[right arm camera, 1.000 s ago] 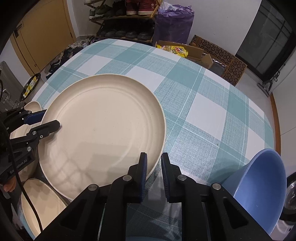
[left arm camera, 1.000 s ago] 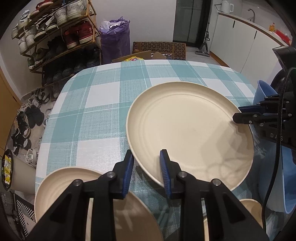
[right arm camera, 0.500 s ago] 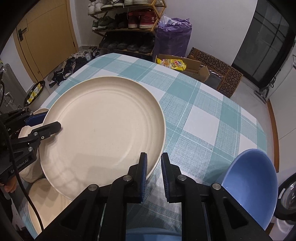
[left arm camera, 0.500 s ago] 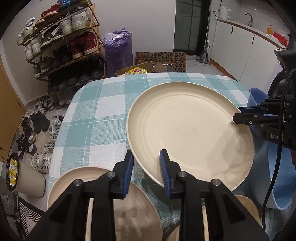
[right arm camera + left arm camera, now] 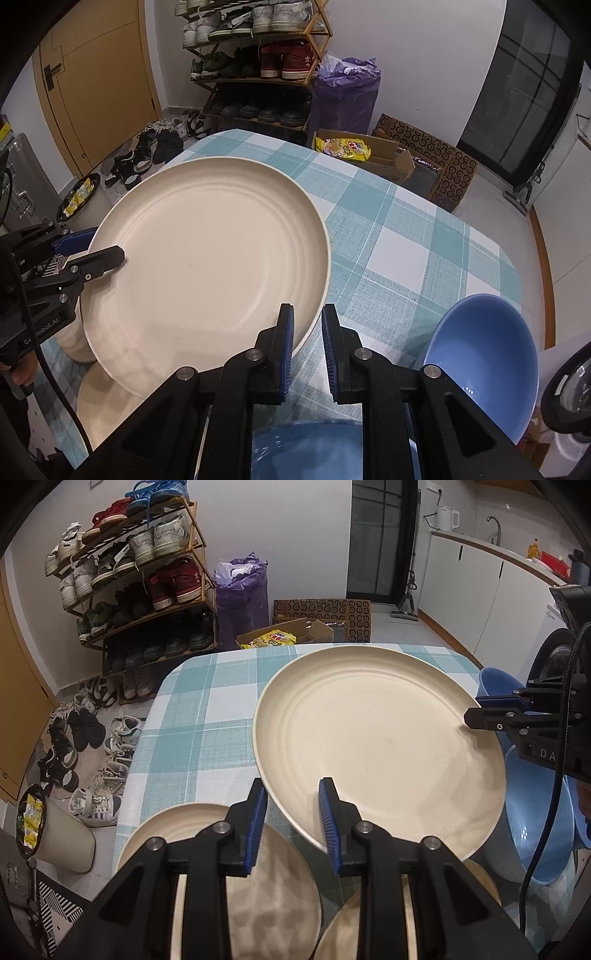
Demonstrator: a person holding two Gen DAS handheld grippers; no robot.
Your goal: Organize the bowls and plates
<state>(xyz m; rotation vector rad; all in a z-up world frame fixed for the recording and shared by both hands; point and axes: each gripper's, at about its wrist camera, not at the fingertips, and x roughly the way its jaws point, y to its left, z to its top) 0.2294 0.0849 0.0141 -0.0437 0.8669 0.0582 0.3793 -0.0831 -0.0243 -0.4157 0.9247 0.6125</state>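
Above the checked tablecloth [image 5: 192, 716], the large cream plate [image 5: 376, 746] is pinched at opposite rims by the left gripper [image 5: 291, 823] and right gripper [image 5: 307, 341]. Both grips should be kept level and moved together until it is centred over the smaller plates [image 5: 266, 882].

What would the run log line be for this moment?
stage: carry | object: large cream plate | left gripper: shut on rim | right gripper: shut on rim | plate: tilted, off table

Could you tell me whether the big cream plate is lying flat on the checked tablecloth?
No, the big cream plate is held tilted above the tablecloth, gripped at opposite rims by both tongs.
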